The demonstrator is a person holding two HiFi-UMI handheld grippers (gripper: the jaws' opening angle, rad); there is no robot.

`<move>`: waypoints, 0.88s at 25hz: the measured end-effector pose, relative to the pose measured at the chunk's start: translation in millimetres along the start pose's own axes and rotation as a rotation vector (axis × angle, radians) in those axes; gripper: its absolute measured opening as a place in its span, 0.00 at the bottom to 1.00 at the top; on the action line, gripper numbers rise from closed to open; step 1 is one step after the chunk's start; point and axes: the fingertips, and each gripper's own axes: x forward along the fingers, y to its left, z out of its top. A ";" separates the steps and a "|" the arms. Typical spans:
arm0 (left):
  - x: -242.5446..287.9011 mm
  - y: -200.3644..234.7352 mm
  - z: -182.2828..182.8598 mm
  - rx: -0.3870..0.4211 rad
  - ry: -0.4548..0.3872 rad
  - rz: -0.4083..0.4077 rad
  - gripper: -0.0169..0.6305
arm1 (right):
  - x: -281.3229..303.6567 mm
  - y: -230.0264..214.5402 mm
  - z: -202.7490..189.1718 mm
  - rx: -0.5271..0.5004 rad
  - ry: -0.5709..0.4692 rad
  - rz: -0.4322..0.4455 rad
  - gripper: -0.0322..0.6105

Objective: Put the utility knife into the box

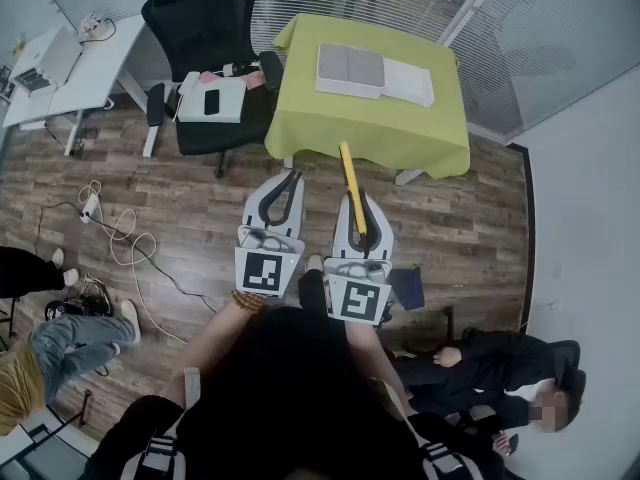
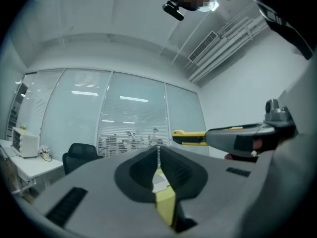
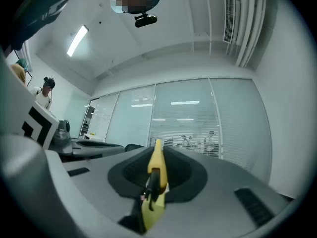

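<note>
A yellow utility knife (image 1: 351, 188) sticks out forward from my right gripper (image 1: 357, 206), which is shut on its handle; in the right gripper view the knife (image 3: 154, 180) stands edge-on between the dark pads. My left gripper (image 1: 290, 178) is beside it, shut, with nothing held. Its jaws meet in the left gripper view (image 2: 158, 155), where the knife (image 2: 189, 137) shows at the right. The grey box (image 1: 350, 69) lies on the green-covered table (image 1: 300, 118) ahead, well beyond both grippers. A white sheet or lid (image 1: 411, 81) lies beside it.
A black office chair (image 1: 200, 28) carrying a white object stands left of the table. A white desk (image 1: 70, 73) is at far left. Cables (image 1: 125, 243) trail over the wooden floor. People sit at lower right (image 1: 500, 358) and lower left (image 1: 55, 343).
</note>
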 end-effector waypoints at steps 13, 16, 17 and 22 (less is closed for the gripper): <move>88.8 -30.8 -24.1 0.020 0.015 0.026 0.04 | 50.6 -79.8 -22.3 0.047 -0.017 0.049 0.13; 106.4 -38.8 -27.6 0.026 0.013 0.042 0.04 | 60.2 -97.0 -26.1 0.045 -0.018 0.072 0.13; 112.3 -40.5 -28.4 0.032 0.013 0.047 0.04 | 64.2 -102.2 -26.6 0.044 -0.019 0.081 0.13; 131.3 -45.0 -33.1 0.052 0.019 0.070 0.04 | 79.2 -121.2 -33.3 0.051 -0.013 0.105 0.13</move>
